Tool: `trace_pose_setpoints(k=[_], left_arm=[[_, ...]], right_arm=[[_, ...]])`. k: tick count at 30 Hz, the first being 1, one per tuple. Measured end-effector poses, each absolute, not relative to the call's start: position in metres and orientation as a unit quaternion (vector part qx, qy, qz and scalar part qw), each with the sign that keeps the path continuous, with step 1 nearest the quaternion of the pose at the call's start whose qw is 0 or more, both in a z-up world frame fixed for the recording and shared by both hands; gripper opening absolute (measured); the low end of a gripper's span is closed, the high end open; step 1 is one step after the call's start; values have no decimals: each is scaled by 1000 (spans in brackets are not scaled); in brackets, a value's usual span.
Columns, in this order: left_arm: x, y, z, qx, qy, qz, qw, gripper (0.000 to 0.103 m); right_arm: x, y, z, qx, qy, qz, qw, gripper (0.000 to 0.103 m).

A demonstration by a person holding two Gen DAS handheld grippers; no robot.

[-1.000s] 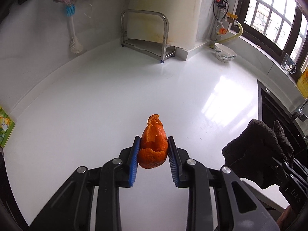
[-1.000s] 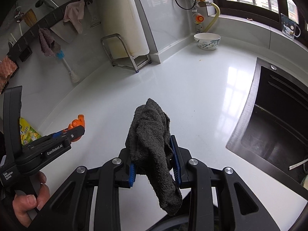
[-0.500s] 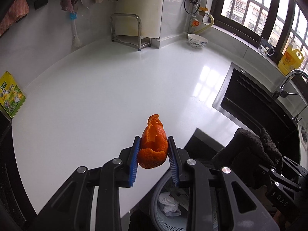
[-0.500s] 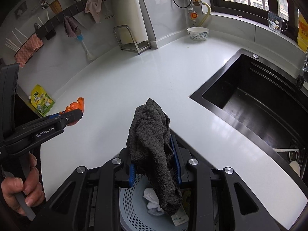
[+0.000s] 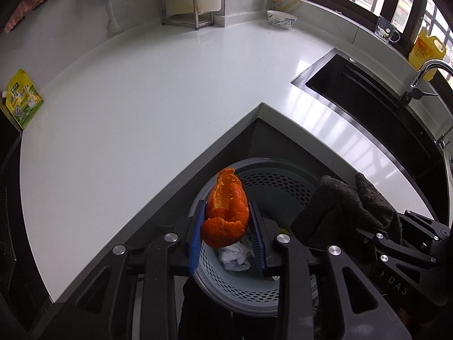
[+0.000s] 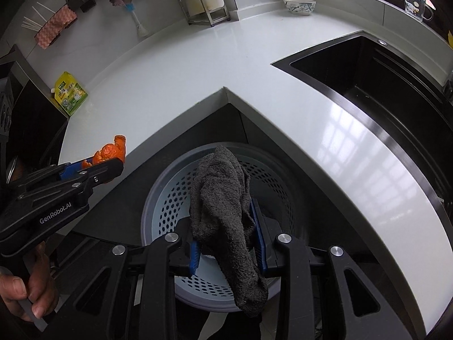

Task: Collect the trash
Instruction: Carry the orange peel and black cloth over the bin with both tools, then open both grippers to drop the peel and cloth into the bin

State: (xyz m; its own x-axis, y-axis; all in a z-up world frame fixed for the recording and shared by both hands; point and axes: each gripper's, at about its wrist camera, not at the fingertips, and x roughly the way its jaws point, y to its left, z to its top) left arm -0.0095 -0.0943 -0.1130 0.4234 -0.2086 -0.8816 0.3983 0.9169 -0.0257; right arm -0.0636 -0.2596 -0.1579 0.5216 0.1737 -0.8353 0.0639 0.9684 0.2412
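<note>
**Left wrist view: peel over the bin**

Left gripper (image 5: 225, 236) has just been easing its jaws wider, yet its blue pads still pinch the orange peel (image 5: 225, 215), hanging above the perforated grey bin (image 5: 271, 187) below the counter (image 5: 141, 99) corner. Crumpled paper (image 5: 235, 256) lies inside. Right gripper (image 6: 226, 233) clamps a dark cloth (image 6: 223, 198) over that bin.
</note>
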Motion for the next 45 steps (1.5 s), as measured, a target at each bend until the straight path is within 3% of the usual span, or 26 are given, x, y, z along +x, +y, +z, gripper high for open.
trace_pose_setpoints(k=[5,8,10,12,20,22,30,45], left_arm=[[-15,-92,-117,85,508,-166,841,32],[-17,-90,-118,82,510,-159,841,35],[-19,-88,-116,82,507,-151,844,58],[-20,-85,-112,77,500,-146,850,68],[-23,-82,-101,74,494,-130,856,68],[-24,-81,-98,74,491,-128,858,73],[-24,-80,-79,70,477,-126,867,74],[-23,-75,-52,68,457,-113,880,86]], right_arm=[[-63,-258,-162,113,492,43,862,30],[-62,-257,-160,103,489,41,865,37],[-63,-257,-156,101,482,41,869,60],[-64,-258,-152,101,475,41,873,72],[-64,-257,-144,100,473,49,874,73],[-65,-257,-140,97,470,46,876,73],[-71,-262,-122,108,458,38,882,73],[-78,-265,-103,137,459,19,877,73]])
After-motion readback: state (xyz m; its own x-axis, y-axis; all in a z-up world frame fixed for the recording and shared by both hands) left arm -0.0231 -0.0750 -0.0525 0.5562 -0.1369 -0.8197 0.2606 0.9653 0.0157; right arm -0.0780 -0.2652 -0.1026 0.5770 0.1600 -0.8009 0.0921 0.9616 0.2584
